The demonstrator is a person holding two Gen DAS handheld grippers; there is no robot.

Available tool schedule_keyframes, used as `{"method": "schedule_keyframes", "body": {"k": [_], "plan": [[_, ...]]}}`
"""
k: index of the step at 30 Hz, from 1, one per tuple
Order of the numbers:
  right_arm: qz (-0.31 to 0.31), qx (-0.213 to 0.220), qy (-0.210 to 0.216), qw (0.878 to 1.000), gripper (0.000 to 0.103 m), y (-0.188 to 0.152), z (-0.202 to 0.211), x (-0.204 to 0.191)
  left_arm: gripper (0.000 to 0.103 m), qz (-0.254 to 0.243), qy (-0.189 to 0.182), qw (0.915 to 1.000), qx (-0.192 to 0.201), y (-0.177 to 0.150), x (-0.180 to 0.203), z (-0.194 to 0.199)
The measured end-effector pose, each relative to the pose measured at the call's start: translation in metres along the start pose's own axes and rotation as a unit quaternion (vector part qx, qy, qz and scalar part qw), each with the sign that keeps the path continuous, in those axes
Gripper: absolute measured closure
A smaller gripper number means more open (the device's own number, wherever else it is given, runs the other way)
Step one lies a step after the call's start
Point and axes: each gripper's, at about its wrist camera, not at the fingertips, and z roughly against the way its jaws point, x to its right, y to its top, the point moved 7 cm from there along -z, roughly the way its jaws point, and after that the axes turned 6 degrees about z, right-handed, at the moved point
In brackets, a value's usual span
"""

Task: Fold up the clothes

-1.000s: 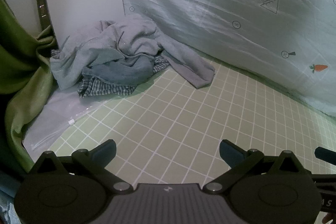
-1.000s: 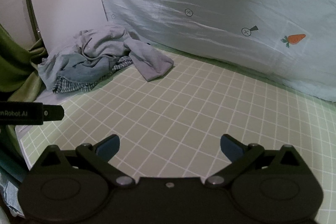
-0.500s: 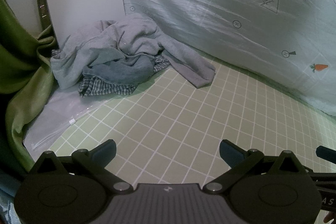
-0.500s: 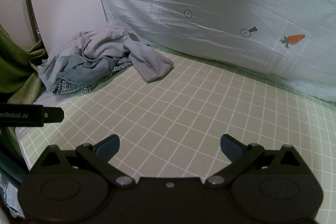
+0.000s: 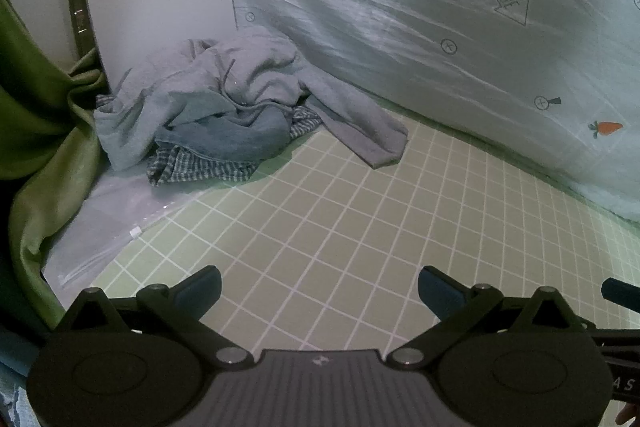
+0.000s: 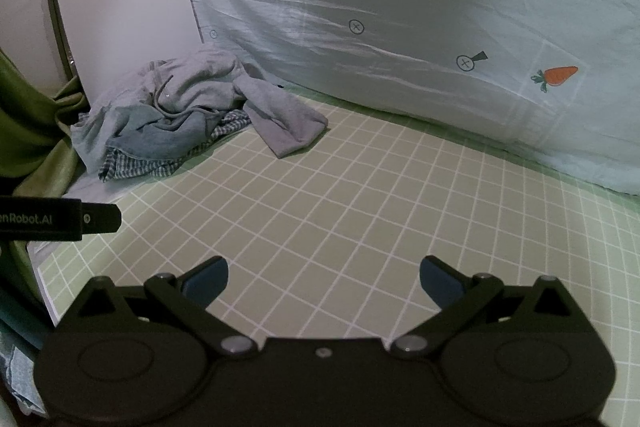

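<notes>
**Both hand-held grippers open above the mat, clothes heaped in the far corner**

The left hand-held gripper (image 5: pixel 319 289) hung over the pale green mat with a white grid (image 5: pixel 360 227), its two blue-padded fingers spread wide with nothing between them. The right hand-held gripper (image 6: pixel 323 278) was likewise spread and empty above the same mat (image 6: pixel 360 211); its dark body showed at the right edge of the left wrist view, and the left one's black casing at the left edge of the right wrist view.

The crumpled pile of clothes (image 5: pixel 224 107) lay at the far left corner of the mat, well apart from both grippers. A light grey sweatshirt (image 6: pixel 192 87) sat on top, one sleeve trailing onto the mat; under it lay a blue-grey garment (image 5: pixel 224 139) and a blue-and-white checked cloth (image 5: pixel 192 167). A white rounded panel (image 6: pixel 120 3) stood just behind the pile, a green curtain (image 5: pixel 36 115) hung to its left, and a pale blue sheet printed with carrots (image 5: pixel 440 27) rose along the mat's far edge.
</notes>
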Motion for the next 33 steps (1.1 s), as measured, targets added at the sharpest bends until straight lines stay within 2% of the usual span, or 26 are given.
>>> {"method": "schedule_keyframes", "body": {"k": [19,25,33], "plan": [[0.011,-0.01,0.012,1.0,0.0,0.007,-0.024,-0.005,0.0,0.004,0.001,0.9998,-0.017,0.011,0.002,-0.023],[0.022,0.0,0.005,1.0,0.0,0.034,-0.051,-0.001,0.0,0.013,0.01,0.9998,-0.012,0.038,-0.005,-0.048],[0.041,0.011,-0.002,0.999,0.0,0.093,-0.12,0.002,0.0,0.064,0.031,0.9975,-0.004,0.11,-0.046,-0.113]]}}
